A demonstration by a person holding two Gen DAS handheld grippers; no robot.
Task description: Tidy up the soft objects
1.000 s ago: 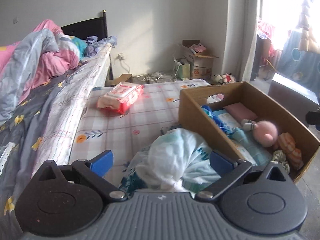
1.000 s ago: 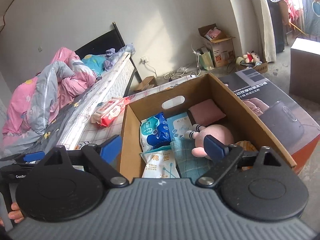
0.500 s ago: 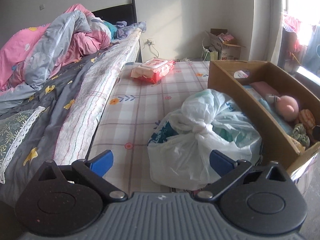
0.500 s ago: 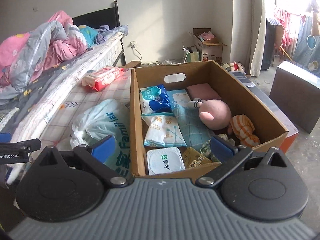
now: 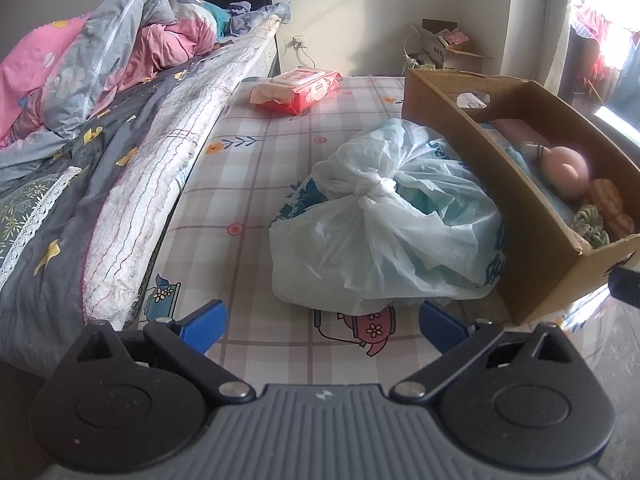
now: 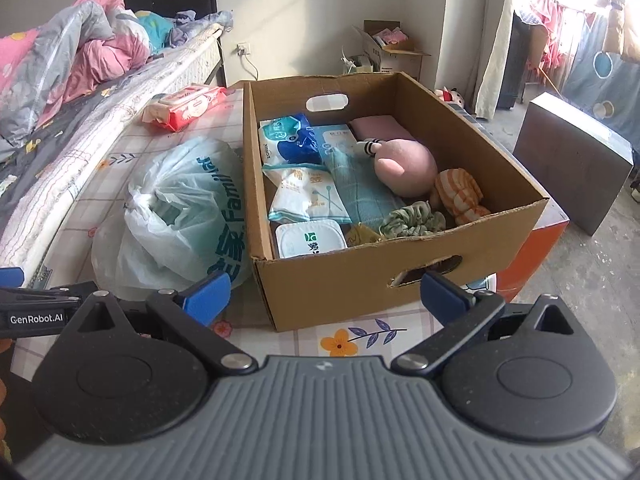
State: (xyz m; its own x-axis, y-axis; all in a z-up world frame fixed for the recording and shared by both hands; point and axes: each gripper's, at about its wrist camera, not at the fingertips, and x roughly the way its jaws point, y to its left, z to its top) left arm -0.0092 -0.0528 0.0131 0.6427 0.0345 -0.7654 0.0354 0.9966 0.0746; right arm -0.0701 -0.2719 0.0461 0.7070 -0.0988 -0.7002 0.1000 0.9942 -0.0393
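Left gripper (image 5: 322, 322): jaws spread wide, nothing between them. One second ago the knotted plastic bag (image 5: 384, 220) filled the gap between the fingers; now the bag rests on the checked mattress cover (image 5: 256, 168), just ahead of the fingertips and touching the left wall of the cardboard box (image 6: 400, 280). The gripper has backed away from the bag.

Right gripper (image 6: 324, 294): jaws spread wide, empty. It has retreated from above the box interior to a position in front of the box's near wall.

Inside the box: pink plush toy (image 6: 406, 166), orange striped item (image 6: 460, 196), green scrunchie (image 6: 412, 220), tissue packs (image 6: 302, 196).

Left of the box and beyond the bag: a red wipes pack (image 5: 298, 88) lies well apart.

Assessment: the bag appears placed. The wipes pack is the probable remaining item.
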